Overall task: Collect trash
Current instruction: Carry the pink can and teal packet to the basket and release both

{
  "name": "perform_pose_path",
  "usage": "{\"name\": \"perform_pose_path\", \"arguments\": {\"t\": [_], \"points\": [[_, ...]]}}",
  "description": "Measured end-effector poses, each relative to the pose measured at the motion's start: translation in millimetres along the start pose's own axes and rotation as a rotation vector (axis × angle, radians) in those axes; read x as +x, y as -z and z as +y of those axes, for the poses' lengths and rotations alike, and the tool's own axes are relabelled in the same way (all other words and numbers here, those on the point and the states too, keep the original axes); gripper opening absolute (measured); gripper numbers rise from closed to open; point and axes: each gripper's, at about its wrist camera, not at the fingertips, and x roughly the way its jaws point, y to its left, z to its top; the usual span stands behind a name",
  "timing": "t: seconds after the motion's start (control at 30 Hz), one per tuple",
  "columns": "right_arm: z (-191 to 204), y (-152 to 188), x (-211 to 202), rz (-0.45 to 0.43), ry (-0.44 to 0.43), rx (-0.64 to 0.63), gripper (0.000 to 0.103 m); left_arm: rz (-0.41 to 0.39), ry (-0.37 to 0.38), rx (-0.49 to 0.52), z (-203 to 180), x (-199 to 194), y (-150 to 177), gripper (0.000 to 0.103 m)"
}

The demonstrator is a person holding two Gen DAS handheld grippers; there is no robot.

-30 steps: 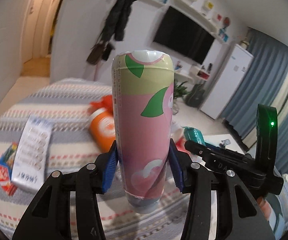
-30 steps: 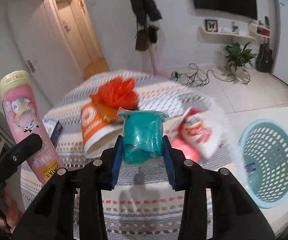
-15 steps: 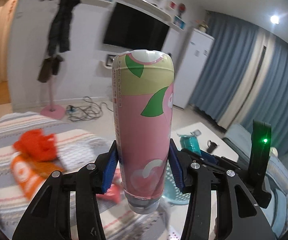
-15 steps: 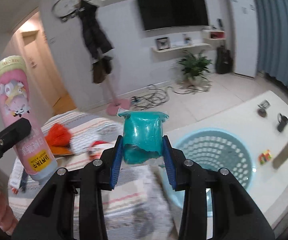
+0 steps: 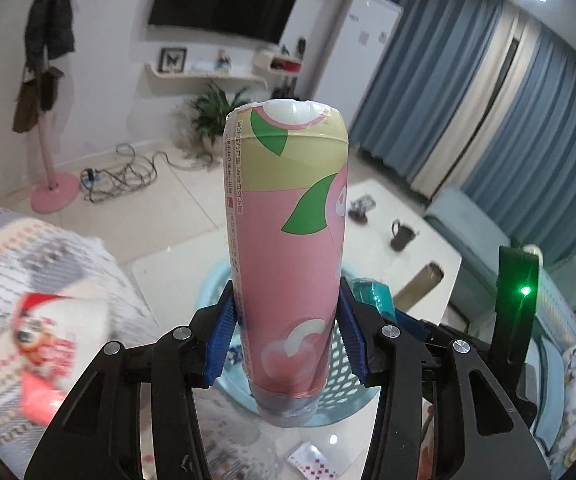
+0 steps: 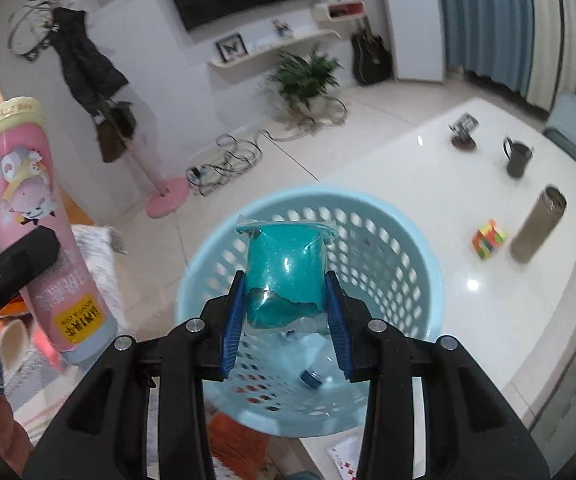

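From my left wrist view, the pink bottle [image 5: 288, 248] hid most of the blue basket [image 5: 337, 394] behind it, and I could not read the basket's contents there. Left of the basket, the snack packet [image 5: 44, 340] on the striped bedding [image 5: 28, 248] was smeared by motion blur. In the right wrist view, small items at the basket's bottom [image 6: 311, 378] sat half hidden behind the teal packet [image 6: 286, 276].

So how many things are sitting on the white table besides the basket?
4 visible: a dark mug, a metal flask lying down, a colour cube, and a small blurry object at the far end. The hand-held grippers may hide more.
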Motion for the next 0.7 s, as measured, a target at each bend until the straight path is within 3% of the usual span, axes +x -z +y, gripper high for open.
{"name": "perform_pose_path", "arguments": {"t": [0.33,0.47,0.53,0.7], "points": [[-30,21,41,0.095,0.063,0.036,0.037,0.14,0.003,0.013,0,66,18,0.046],[-32,24,46,0.113,0.068,0.041,0.04,0.162,0.002,0.0,8,70,22,0.048],[-33,25,48,0.116,0.073,0.043,0.049,0.166,0.012,-0.006,9,70,21,0.056],[-32,25,43,0.112,0.066,0.046,0.05,0.151,0.017,-0.003,10,60,23,0.059]]}}
